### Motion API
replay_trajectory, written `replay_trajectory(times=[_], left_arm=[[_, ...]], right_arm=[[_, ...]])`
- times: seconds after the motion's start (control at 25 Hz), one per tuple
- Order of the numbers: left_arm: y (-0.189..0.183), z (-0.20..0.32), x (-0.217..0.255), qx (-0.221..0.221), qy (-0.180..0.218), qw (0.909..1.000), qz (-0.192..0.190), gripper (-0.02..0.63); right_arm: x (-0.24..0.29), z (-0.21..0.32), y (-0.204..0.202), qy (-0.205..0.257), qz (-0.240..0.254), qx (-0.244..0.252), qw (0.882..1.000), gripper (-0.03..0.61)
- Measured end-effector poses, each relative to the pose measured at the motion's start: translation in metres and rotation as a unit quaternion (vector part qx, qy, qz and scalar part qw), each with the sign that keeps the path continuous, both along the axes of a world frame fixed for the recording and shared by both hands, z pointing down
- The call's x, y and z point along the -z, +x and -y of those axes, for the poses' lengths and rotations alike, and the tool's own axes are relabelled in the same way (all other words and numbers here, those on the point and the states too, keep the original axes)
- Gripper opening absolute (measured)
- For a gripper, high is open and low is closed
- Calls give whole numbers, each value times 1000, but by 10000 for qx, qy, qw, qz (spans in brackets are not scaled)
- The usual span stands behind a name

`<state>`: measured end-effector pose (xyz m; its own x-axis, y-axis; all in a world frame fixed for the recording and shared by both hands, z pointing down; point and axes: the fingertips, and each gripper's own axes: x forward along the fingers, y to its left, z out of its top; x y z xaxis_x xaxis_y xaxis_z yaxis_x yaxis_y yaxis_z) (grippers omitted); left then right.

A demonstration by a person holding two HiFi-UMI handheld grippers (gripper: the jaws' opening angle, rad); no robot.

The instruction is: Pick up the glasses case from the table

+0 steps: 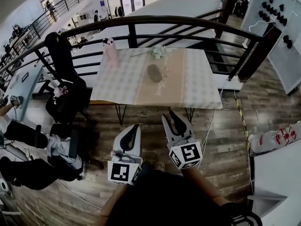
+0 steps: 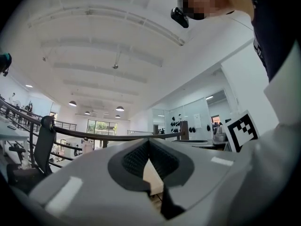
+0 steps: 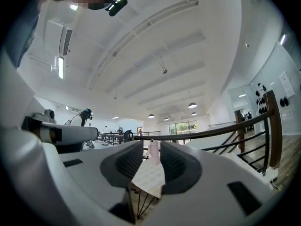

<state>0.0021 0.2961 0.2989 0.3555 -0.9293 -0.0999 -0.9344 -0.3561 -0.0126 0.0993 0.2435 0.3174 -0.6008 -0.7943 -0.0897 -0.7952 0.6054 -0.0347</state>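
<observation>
Glasses case: the brownish oval glasses case [image 1: 154,73] lies flat near the middle of the desk, in the upper centre of the head view, well apart from both grippers.
Desk: the desk [image 1: 197,91] wears a pale checked cloth and backs onto a dark railing [image 1: 188,20].
Left gripper: the left gripper [image 1: 133,128] is low in the frame over the wooden floor [image 1: 221,140]. Its jaw tips meet, with nothing between them.
Right gripper: the right gripper [image 1: 170,117] is just beside the left one. Its jaws stand narrowly apart and hold nothing.
Other items: a pink bottle [image 1: 110,51] stands at the desk's upper left corner. A small white flower sprig [image 1: 159,52] lies at the far edge.
Left of desk: a black office chair [image 1: 63,55].
</observation>
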Motion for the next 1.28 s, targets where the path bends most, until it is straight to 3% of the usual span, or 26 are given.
replay_trajectory(times=[0.16,0.52,0.76,1.28], left_arm=[[-4,4,-7,34,-80,10000,-17,12],[-28,65,-17,-32,-15,9997,-223,12],[-30,134,-28,-443,-78,9984,-328,11],[-54,311,-45,-762,-337,9964,-135,12]], right_arm=[[-8,6,2,-121,-4,-33,9999,77],[-6,44,2,151,-284,-211,9993,77],[-9,108,-9,116,-481,-451,9978,77],[-31,272,-57,-95,-699,-353,9969,80]])
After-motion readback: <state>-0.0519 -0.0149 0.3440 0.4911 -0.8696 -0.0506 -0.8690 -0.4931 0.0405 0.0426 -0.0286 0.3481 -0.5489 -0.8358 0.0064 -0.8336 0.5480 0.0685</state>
